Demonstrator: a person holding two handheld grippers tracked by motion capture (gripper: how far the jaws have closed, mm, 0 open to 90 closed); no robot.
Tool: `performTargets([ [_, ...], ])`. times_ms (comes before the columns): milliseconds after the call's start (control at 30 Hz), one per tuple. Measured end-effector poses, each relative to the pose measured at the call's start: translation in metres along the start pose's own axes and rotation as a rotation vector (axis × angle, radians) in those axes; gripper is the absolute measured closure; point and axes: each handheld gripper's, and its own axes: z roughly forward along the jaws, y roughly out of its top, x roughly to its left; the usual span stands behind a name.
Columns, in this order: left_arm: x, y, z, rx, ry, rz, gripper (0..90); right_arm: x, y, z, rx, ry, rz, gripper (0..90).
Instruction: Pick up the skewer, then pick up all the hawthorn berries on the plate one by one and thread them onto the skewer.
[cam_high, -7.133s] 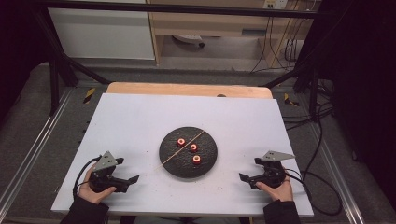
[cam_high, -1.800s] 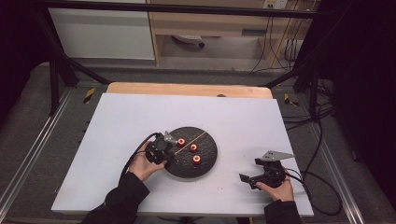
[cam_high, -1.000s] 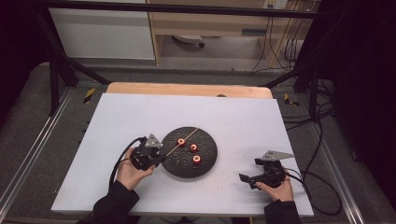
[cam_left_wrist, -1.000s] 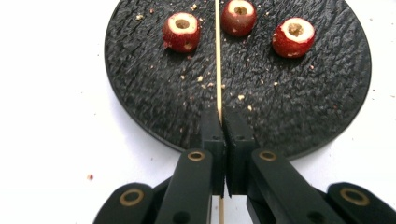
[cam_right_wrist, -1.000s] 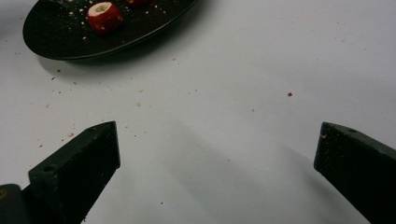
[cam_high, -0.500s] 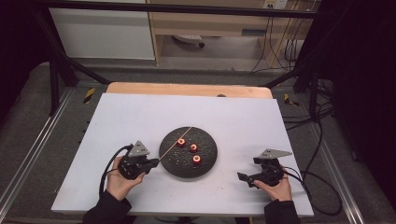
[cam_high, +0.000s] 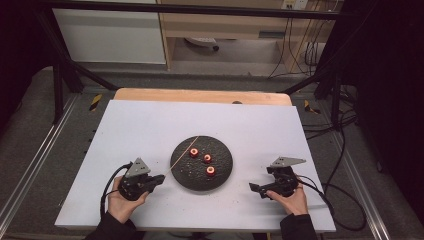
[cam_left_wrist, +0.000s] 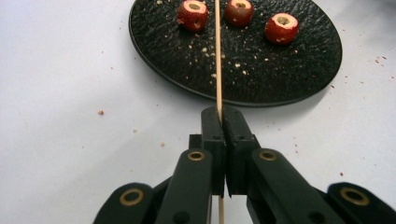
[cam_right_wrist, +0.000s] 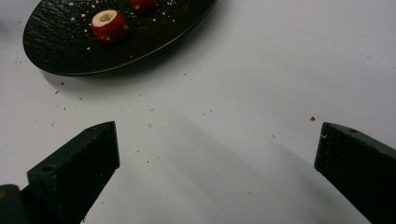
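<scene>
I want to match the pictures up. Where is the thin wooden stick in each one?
High view: the stick runs from the left gripper up across the plate's left edge.
Left gripper view: stick straight up the middle, clamped between the jaws.
Right gripper view: no stick.
Shared landmark: the black plate.

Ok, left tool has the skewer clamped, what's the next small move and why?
Probably steer the left tool forward so the skewer tip meets the nearest red fruit piece at its cored hole. The stick is clamped between the jaws and already reaches over the black plate, running between two pieces with nothing threaded on it. The right tool rests open beside the plate.
</scene>
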Motion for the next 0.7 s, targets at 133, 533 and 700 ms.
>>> performTargets([
  [133,0.002,-0.008,-0.004,-0.009,0.000,-0.010,87.8,0.004,0.006,0.002,-0.002,0.003,-0.007,0.7],
  [533,0.003,-0.021,-0.008,-0.031,-0.001,-0.001,87.8,0.019,0.027,0.012,0.023,0.004,-0.022,0.7],
  [700,0.004,-0.025,-0.011,-0.034,0.004,0.003,87.8,0.034,0.049,0.022,0.058,-0.004,-0.068,1.0],
])
